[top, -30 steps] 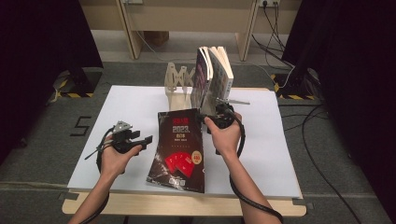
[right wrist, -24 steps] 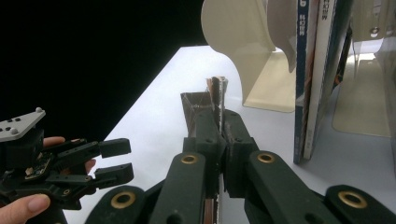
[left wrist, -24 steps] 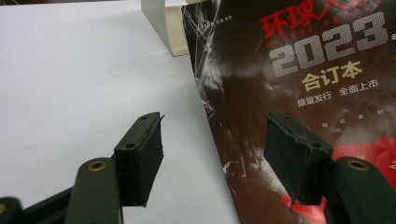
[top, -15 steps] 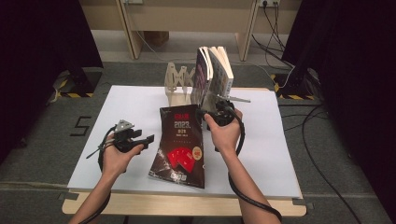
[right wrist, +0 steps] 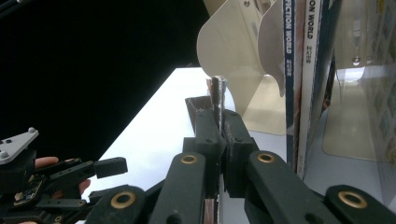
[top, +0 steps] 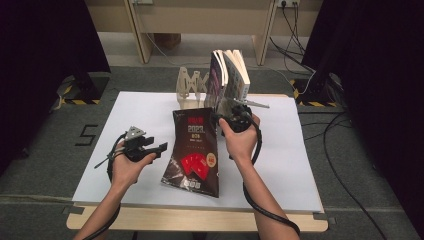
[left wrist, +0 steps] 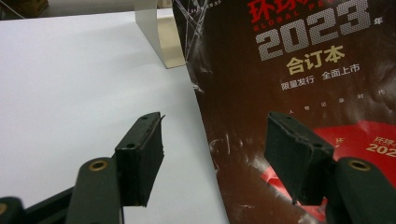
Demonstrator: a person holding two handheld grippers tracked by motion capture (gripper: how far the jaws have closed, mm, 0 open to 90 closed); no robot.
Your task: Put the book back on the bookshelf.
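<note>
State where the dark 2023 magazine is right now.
High view: the magazine is mid-table, its top edge pinched by the right gripper, just before the book rack.

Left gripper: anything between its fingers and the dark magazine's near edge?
Nothing. In the left gripper view only bare white tabletop shows between the open left gripper and the magazine; the high view shows the same narrow bare strip.

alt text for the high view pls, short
A person's right gripper pinches the top edge of a dark magazine, tilting it up off a white table. The left gripper hangs open beside it. Upright books stand in a wooden rack behind.
</note>
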